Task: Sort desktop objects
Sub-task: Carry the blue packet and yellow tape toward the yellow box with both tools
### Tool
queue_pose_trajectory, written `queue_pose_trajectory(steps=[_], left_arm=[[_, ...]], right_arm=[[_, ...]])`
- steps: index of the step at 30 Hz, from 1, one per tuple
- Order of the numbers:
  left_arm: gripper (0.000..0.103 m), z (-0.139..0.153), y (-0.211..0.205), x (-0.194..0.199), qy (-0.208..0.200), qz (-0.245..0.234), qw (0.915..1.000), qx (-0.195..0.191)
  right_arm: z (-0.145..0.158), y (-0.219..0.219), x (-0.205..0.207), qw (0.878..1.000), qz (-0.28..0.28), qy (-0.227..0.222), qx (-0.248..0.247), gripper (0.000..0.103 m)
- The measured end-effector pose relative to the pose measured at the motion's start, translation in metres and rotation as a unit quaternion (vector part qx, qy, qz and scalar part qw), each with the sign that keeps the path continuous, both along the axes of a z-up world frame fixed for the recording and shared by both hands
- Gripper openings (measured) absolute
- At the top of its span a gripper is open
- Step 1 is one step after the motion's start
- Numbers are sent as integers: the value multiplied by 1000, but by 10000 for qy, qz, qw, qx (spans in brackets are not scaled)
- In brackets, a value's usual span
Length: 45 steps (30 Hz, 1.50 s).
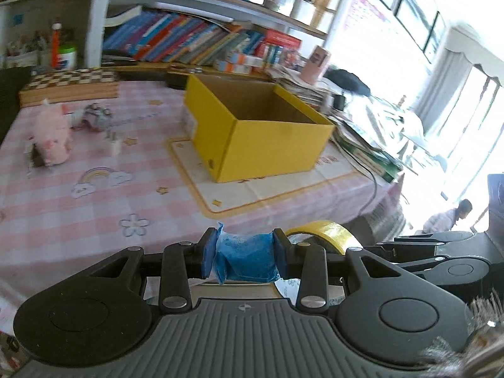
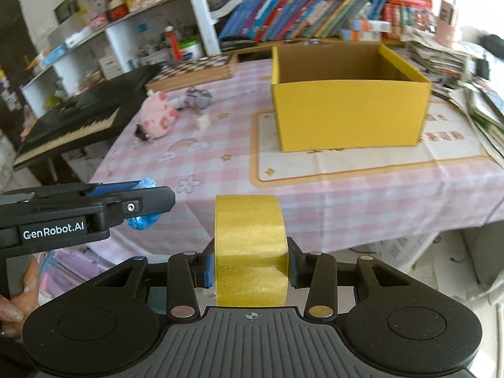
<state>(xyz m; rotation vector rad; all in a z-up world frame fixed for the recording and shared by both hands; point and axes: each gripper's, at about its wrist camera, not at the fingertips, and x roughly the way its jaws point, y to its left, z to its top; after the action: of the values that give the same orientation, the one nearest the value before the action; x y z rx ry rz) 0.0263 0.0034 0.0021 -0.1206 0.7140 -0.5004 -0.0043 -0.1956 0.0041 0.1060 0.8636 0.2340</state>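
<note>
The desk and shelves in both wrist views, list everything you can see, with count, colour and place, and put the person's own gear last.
Box: one, yellow, open-topped, on a cream mat on the table.
Tablecloth: one, pink checked.
Plush toy: one, pink, lying left of the box.
Small grey object: one, just behind the plush; too blurred to identify.
Small white block: one, beside the plush.
Chessboard: one, brown and white, far edge of the table.
Keyboard: one, black, left of the table.
Books: many, mixed colours, on the shelf.
Tape roll: one, yellow, held in the right hand-held gripper.
Blue packet: one, held in the left hand-held gripper.
</note>
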Motion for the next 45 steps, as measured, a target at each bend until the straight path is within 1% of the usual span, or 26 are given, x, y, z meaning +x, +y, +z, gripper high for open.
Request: queue_pose_trajectory(steps=[15,21,29,45], left_arm=[[34,1,-20,15,22,-494,9988,-65],[34,1,-28,19,24,-565,9984,-75],[34,2,-44,26,3,-580,9983,-46],[34,3,-93,41,65,-765,9970,87]], right_arm=[[4,-14,-1,9991,-403,52,-133,41],[4,-23,2,9986,-513,76,-113,41],[5,-36,8,9987,-504,77,-91,41],[2,-82,20,9978,-644,161,48,41]])
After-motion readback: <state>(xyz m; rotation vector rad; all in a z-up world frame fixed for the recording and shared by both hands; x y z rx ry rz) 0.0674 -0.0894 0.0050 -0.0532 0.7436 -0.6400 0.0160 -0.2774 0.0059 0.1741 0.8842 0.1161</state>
